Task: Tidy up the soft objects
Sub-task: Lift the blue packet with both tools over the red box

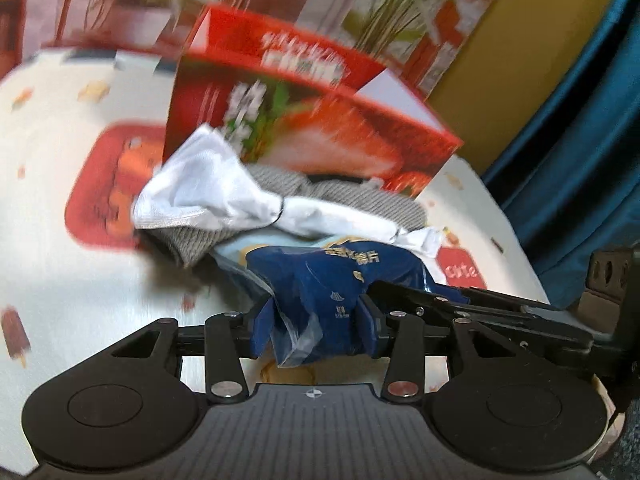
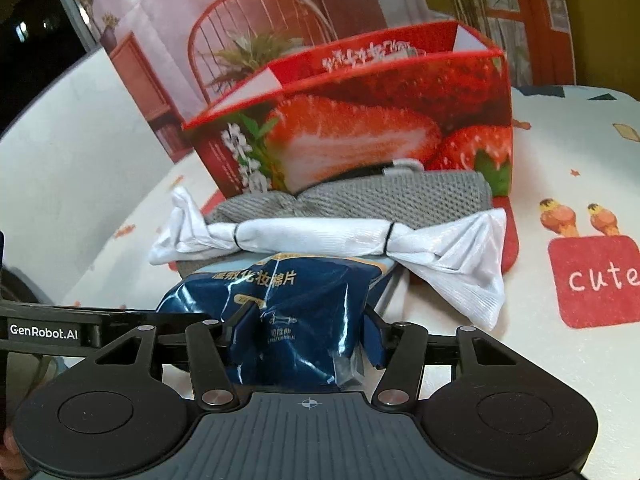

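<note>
Two hand-held grippers clamp the same blue packet (image 2: 296,320): left hand-held gripper (image 1: 316,330) pinches one end, right hand-held gripper (image 2: 300,338) the other, pads pressed into crumpled film on both. No earlier view to compare. Packet's lower part is hidden behind the gripper bodies in both views; whether it rests on the counter (image 2: 540,364) or hangs clear, can't tell. Left view is motion-blurred, print on the packet unreadable there. Right hand-held gripper's arm crosses the left view's right side and covers part of the packet. Just behind the packet: white cloth roll (image 2: 320,236) tied at both ends, lying on a grey knit (image 2: 380,196). Behind those, open red strawberry bag (image 2: 360,120), upright; its inside is not visible. Red "cute" patch (image 2: 596,280) on the counter cover, cut off at frame edge.
</note>
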Demonstrator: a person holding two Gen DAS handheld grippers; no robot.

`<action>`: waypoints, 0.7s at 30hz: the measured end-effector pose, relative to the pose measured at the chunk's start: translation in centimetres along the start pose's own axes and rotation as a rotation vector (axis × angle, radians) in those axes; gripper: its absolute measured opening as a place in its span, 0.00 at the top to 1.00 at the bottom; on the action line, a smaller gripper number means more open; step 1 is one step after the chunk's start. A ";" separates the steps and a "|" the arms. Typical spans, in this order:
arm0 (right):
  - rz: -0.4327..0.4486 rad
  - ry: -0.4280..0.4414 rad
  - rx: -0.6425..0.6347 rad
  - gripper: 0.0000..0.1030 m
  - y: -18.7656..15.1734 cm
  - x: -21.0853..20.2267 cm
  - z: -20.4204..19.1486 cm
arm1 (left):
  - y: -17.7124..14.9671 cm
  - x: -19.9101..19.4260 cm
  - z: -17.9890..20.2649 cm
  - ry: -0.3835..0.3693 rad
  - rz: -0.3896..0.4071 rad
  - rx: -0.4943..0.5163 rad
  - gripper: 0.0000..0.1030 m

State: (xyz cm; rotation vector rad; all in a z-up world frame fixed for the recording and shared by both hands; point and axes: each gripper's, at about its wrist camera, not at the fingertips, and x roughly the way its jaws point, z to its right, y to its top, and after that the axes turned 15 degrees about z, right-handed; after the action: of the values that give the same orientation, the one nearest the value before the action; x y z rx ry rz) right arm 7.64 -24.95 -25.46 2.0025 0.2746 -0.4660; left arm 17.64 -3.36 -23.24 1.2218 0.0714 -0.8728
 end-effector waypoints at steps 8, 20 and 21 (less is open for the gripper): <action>0.089 0.046 -0.005 0.50 1.8 -2.1 -0.6 | 1.0 -2.5 2.1 -0.008 0.095 0.058 0.55; 0.237 0.089 -0.097 0.50 3.7 -5.8 -3.2 | 2.0 -6.0 3.2 -0.070 0.236 0.043 0.55; 0.251 0.091 -0.113 0.50 3.9 -6.1 -3.4 | 2.0 -6.2 3.3 -0.073 0.245 0.047 0.55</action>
State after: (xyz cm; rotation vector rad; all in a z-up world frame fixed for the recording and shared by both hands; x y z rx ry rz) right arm 4.39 -23.64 -18.33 1.9182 0.1003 -0.1960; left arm 13.37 -2.61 -17.36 1.2124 -0.1553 -0.7067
